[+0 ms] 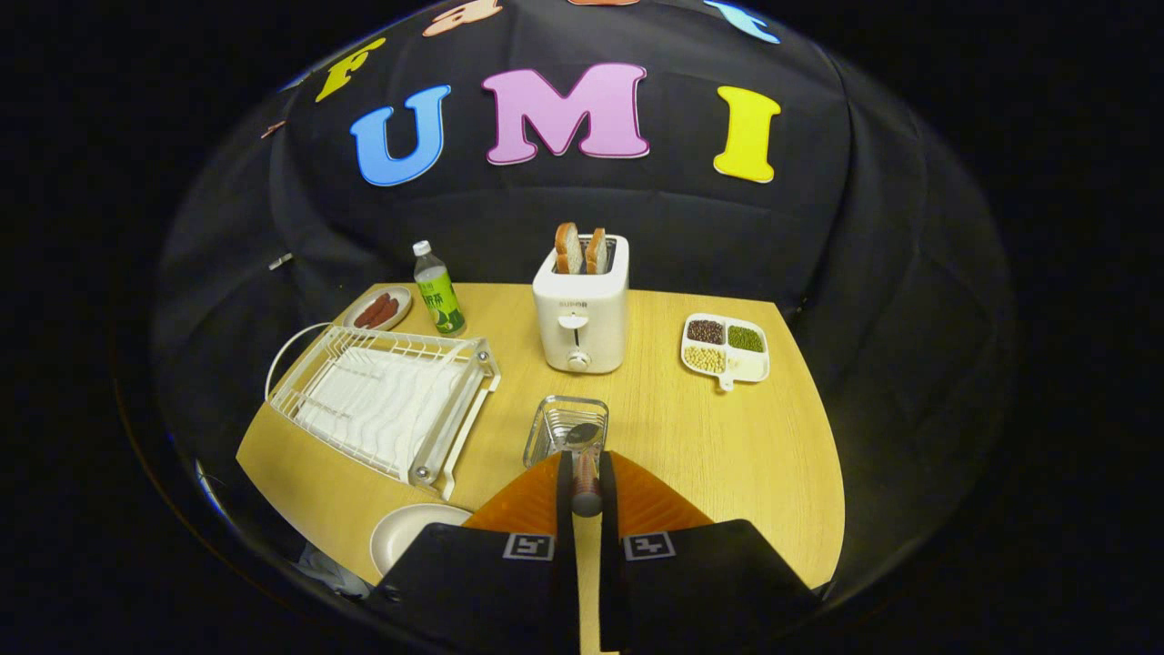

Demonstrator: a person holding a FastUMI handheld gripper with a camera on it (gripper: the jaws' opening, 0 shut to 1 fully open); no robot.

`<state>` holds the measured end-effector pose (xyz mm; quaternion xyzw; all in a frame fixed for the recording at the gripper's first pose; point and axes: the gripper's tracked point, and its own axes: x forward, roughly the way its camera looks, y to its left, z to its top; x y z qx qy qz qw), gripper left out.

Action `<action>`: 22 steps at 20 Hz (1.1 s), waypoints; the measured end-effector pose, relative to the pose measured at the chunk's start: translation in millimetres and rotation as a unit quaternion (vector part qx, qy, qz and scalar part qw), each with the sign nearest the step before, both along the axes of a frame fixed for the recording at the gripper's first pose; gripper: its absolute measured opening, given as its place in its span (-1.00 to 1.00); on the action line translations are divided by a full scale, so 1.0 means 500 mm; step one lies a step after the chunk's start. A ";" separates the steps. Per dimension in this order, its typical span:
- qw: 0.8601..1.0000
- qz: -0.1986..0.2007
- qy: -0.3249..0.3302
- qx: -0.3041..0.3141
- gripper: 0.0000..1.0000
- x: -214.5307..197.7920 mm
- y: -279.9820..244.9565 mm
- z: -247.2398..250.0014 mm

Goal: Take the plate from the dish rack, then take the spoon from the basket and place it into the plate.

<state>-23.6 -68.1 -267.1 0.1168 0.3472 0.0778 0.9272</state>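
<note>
My gripper (587,478) is shut on the spoon (584,448), pinching its handle between both fingers. The spoon's bowl points ahead, over the small clear basket (550,423) that stands just beyond the fingertips. A white plate (405,532) lies flat on the wooden table, close to my left finger and in front of the dish rack. The white wire dish rack (386,400) sits further left with nothing in its slots.
A white toaster (580,314) with two bread slices stands beyond the basket. A green bottle (439,291) and a small dish of sausages (378,309) are behind the rack. A divided tray of beans (725,348) lies to the right. The table's (727,455) front edge is near.
</note>
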 end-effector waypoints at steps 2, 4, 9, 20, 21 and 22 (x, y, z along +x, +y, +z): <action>1.000 -0.001 -0.021 0.012 -0.74 -0.021 0.011 0.052; 0.999 0.008 -0.037 0.023 -0.74 -0.042 0.030 0.093; 0.997 0.047 -0.041 0.039 -0.74 -0.115 0.102 0.137; 0.993 0.105 0.035 0.042 -0.74 -0.212 0.268 -0.027; 0.993 0.104 0.039 0.040 -0.74 -0.216 0.271 -0.042; 0.993 0.102 0.043 0.040 -0.74 -0.219 0.273 -0.058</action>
